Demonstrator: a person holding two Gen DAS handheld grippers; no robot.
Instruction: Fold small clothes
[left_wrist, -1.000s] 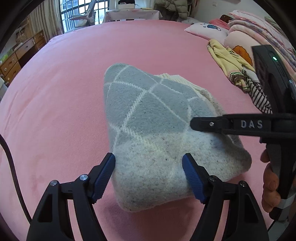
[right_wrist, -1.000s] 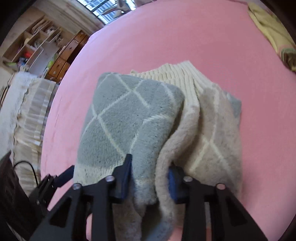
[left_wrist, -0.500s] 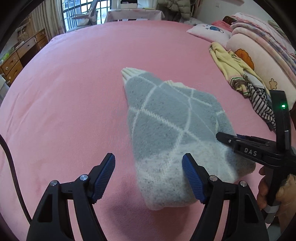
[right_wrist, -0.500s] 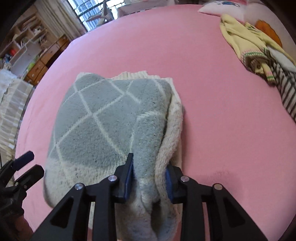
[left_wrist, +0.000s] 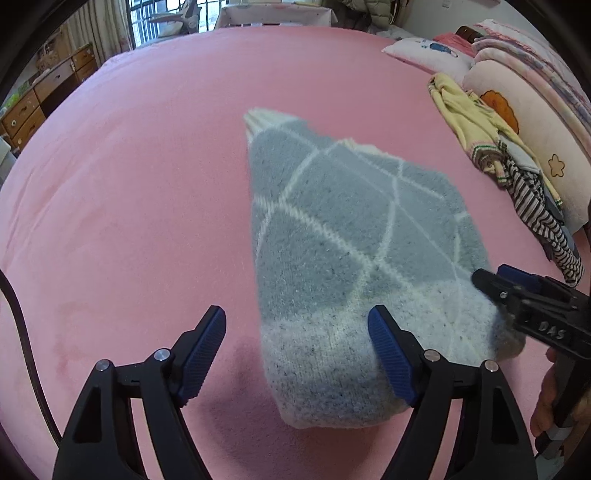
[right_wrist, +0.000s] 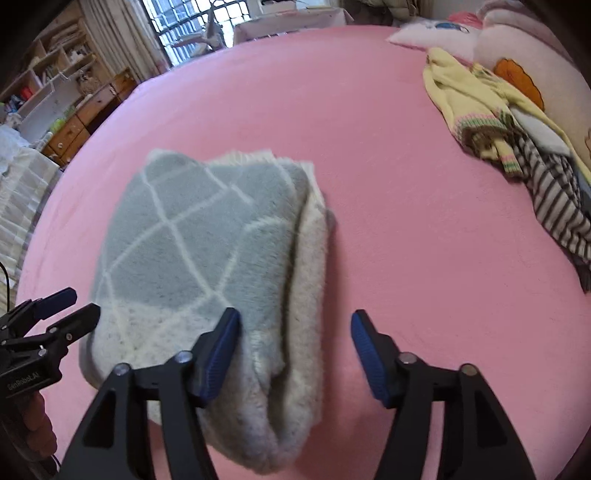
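A folded grey and cream knit sweater (left_wrist: 351, 258) with a white diamond pattern lies on the pink bed (left_wrist: 147, 166). My left gripper (left_wrist: 297, 350) is open, its right finger over the sweater's near cream edge and holding nothing. My right gripper (right_wrist: 295, 350) is open at the sweater's (right_wrist: 207, 266) near right edge, its left finger against the folded layers. The right gripper also shows in the left wrist view (left_wrist: 524, 295), at the sweater's right corner. The left gripper shows at the left edge of the right wrist view (right_wrist: 55, 310).
A heap of other clothes, a yellow top (right_wrist: 465, 107) and a striped garment (right_wrist: 554, 199), lies at the bed's right side against pillows (left_wrist: 535, 122). Wooden drawers (left_wrist: 33, 107) and shelves stand beyond the bed's left edge. A black cable (left_wrist: 22, 332) hangs at the left.
My right gripper has opened and let go of the sweater's folded edge. The sweater has settled flat on the bed. Both grippers have drawn back a little from it.
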